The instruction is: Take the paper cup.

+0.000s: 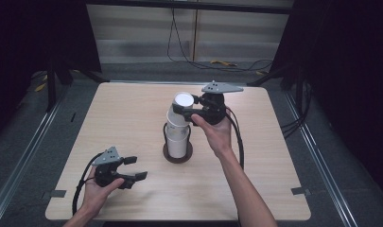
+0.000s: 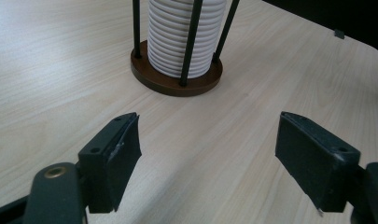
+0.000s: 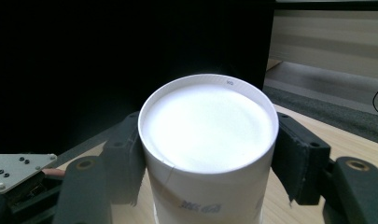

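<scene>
The right gripper (image 1: 183, 108) has its two black jaws drawn in close on the top paper cup (image 1: 180, 109), one pad flat on each side of the cup's wall just below its end. In the right gripper view the fingers (image 3: 125, 158) press against that cup (image 3: 208, 154) from both sides, with no gap to be seen. The cup is upside down, its flat white bottom facing up, and its long axis stands close to upright with a slight lean. It sits at the top of the stack of cups (image 1: 177, 135), raised a little out of the cups beneath it.

The right hand (image 1: 213, 127) comes in from the right side of the stack, wrist bent, holding the gripper about level so the jaws point left across the table (image 1: 255, 142).

The left gripper (image 1: 134, 168) stands wide open with nothing between its jaws. In the left gripper view its fingers (image 2: 113, 158) are well apart, over bare wood. The left hand (image 1: 101, 187) holds it low near the table's near left part, jaws pointing toward the cup holder (image 2: 175, 79).

The stack stands in that holder, a round brown base with thin black upright rods around it, near the middle of the table. The stack's long axis is upright
</scene>
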